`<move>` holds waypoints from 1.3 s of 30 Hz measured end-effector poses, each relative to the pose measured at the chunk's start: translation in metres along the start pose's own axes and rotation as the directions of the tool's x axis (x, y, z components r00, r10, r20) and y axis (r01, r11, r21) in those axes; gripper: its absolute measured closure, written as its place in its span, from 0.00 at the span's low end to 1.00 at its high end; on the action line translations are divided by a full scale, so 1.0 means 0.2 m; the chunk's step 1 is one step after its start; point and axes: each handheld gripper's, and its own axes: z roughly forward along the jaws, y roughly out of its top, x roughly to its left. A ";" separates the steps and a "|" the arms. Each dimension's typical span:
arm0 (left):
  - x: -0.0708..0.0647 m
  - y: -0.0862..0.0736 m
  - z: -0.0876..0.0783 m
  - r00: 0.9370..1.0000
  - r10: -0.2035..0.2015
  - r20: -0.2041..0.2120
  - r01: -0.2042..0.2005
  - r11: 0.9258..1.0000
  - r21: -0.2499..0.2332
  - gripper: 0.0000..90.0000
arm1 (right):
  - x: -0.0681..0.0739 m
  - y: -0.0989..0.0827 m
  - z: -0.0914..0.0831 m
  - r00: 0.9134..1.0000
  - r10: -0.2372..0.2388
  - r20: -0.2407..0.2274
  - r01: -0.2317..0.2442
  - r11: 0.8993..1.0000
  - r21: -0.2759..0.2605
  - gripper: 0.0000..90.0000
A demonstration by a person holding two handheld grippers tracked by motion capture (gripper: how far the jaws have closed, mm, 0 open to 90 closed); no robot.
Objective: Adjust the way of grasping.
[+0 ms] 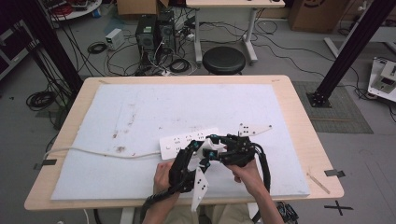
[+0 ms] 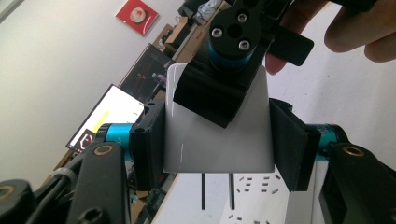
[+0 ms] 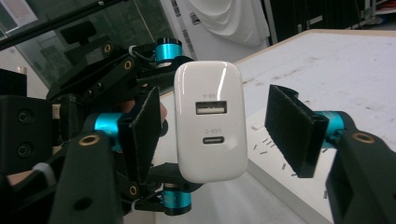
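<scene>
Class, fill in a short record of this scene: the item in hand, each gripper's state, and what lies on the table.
item in hand: white charger, two prongs showing
left gripper: shut on the charger's sides
right gripper: jaws around the charger, one pad clearly apart from it
on the table: white power strip with a cable, on a white mat

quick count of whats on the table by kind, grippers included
white rectangular wall charger with two prongs: 1
white plastic power strip with cord: 1
black two-jaw grippers, left gripper and right gripper: 2
white foam mat covering the wooden table: 1
total: 5
</scene>
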 end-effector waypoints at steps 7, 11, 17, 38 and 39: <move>0.00 0.00 0.00 1.000 -0.004 0.002 0.004 1.000 -0.012 0.47 | 0.00 0.00 0.00 0.999 0.008 -0.031 -0.009 1.000 0.000 0.48; -0.01 0.00 0.00 1.000 0.002 0.008 -0.001 1.000 -0.013 0.47 | 0.00 0.00 0.01 0.999 0.014 -0.043 -0.014 1.000 0.005 0.51; 0.00 0.00 0.00 1.000 -0.001 0.005 0.001 1.000 -0.016 0.47 | 0.00 0.00 0.01 0.999 0.000 -0.052 0.000 1.000 0.004 0.57; 0.00 0.00 0.01 1.000 0.010 0.019 -0.010 1.000 -0.021 0.47 | -0.01 -0.01 0.00 0.999 0.002 -0.050 -0.002 1.000 0.013 0.68; 0.00 0.00 0.01 1.000 0.013 0.021 -0.013 1.000 -0.022 0.47 | -0.01 -0.02 0.00 0.999 0.003 -0.050 -0.002 1.000 0.013 0.68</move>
